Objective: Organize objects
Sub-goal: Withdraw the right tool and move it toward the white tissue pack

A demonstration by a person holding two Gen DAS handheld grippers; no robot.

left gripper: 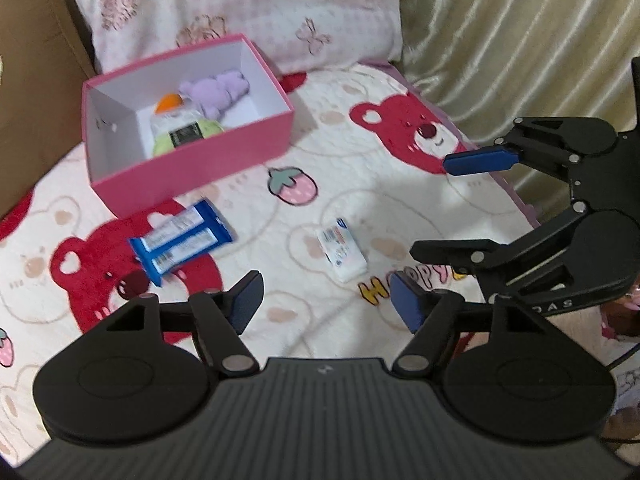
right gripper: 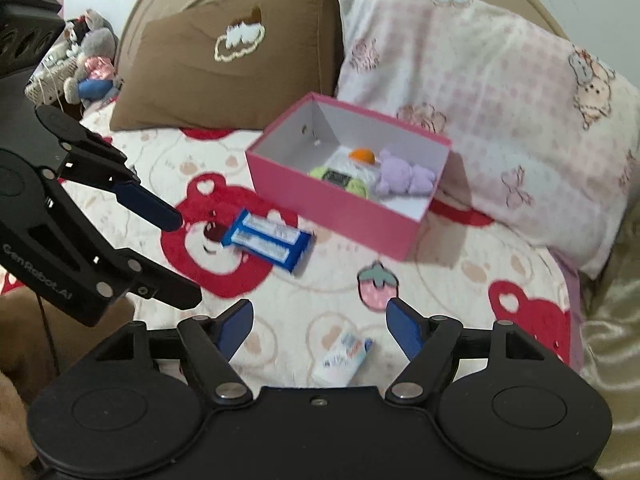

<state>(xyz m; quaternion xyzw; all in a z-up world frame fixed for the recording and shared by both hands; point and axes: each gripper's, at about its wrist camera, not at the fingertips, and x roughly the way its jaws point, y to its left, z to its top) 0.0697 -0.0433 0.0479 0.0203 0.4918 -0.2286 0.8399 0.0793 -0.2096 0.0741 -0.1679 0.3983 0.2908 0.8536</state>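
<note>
Now both my claws are wide apart and hold nothing. My right claw point(right gripper: 320, 330) is nearest the white pack point(right gripper: 343, 357), which lies on the bed point(right gripper: 440, 292) right between its fingers, long side pointing up toward the pink box point(right gripper: 332, 204). My left claw point(left gripper: 326, 300) is closer to the blue pack point(left gripper: 182, 240).

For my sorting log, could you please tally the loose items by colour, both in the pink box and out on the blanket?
Purple: 1, plush, in the box
Green with orange cap: 1, pouch, in the box
Blue: 1, packet, on the blanket
White: 1, pack, on the blanket
Total: 4
</note>
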